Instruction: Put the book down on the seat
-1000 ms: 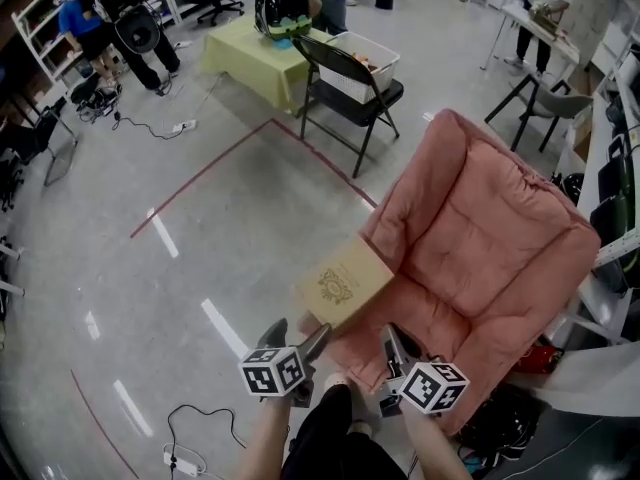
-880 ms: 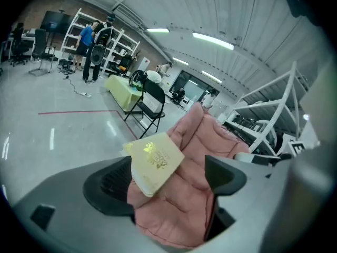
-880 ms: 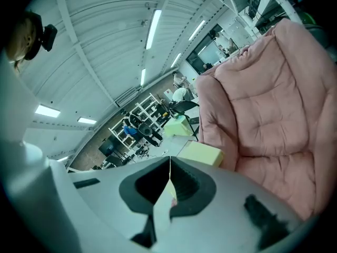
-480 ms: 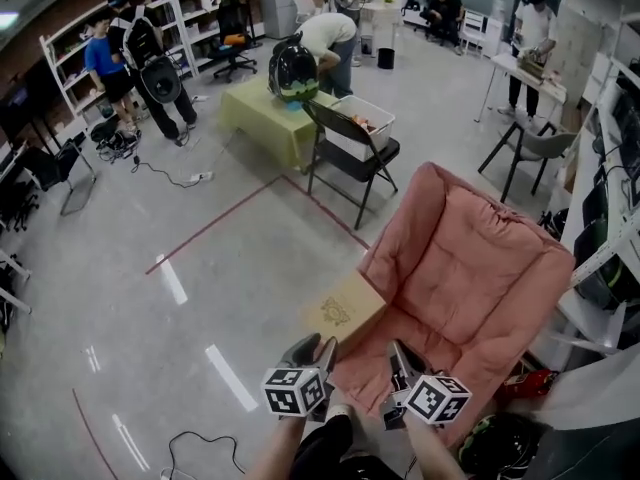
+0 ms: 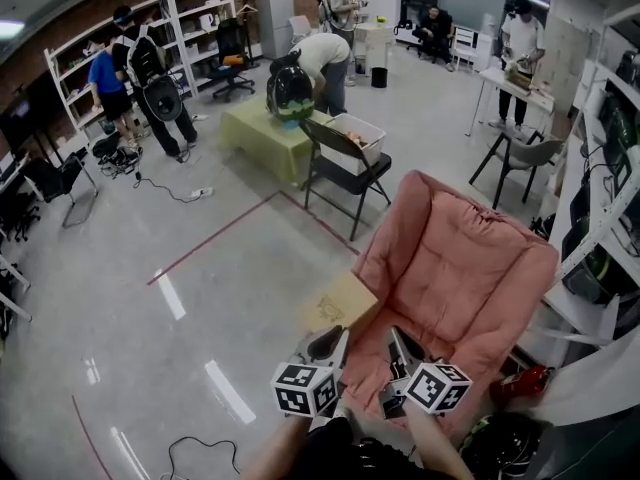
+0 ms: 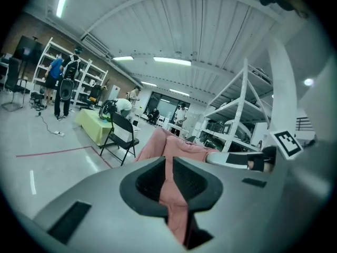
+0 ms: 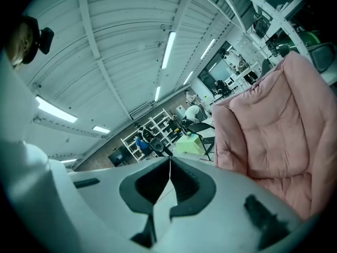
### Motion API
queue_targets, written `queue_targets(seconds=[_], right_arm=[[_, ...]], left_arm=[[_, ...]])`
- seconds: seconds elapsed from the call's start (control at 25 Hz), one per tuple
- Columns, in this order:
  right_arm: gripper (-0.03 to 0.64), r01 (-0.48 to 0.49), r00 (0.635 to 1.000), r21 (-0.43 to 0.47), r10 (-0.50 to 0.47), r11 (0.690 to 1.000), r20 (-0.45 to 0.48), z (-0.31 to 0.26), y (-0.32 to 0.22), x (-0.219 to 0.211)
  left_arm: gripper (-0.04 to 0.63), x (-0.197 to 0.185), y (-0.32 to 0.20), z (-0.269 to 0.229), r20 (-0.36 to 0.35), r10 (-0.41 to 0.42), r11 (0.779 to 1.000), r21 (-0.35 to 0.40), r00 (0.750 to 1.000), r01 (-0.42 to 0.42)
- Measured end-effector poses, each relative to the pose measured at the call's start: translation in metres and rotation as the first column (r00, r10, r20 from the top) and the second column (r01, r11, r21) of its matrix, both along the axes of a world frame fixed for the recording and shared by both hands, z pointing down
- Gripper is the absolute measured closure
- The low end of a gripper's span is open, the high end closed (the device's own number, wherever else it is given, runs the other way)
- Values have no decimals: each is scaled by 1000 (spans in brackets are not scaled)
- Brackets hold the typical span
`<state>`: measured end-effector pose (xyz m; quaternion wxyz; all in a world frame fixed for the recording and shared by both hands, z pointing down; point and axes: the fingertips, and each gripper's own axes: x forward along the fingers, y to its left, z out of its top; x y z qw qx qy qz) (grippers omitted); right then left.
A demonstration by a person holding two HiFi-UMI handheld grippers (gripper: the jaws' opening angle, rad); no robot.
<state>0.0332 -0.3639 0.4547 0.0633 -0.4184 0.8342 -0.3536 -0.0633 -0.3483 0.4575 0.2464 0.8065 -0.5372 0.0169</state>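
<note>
Watch for the book, perched on the front left edge of the seat and seemingly jutting over it, tipping to the floor if nudged by the left claw, closing on nothing, or the right claw, pressed together empty.

Right gripper with fingers closed together, pink armchair at right, green table beyond
</note>
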Motion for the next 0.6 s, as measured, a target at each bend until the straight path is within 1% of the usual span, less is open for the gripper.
queue_targets(seconds=[0.08,0.2,0.36,0.48,0.6], right_arm=[[603,3,1000,24,-2,1000,-2,-7,5,0],[604,-12,1000,46,13,999,-16,-9,11,3],[604,-61,997,55,63,997,-33,-7,19,19],[604,-98,994,45,99,994,-39,-2,24,31],[604,-119,990,56,123,991,-72,-1,26,40]], left_arm=[[546,6,4,-10,0,6,1000,25,1000,-6],[559,13,10,-20,-22,6,999,44,1000,-5],[575,27,15,-24,-26,14,998,56,1000,-12],[584,35,18,-23,-24,36,997,72,999,-34],[584,41,16,-22,-32,57,996,69,998,-55]])
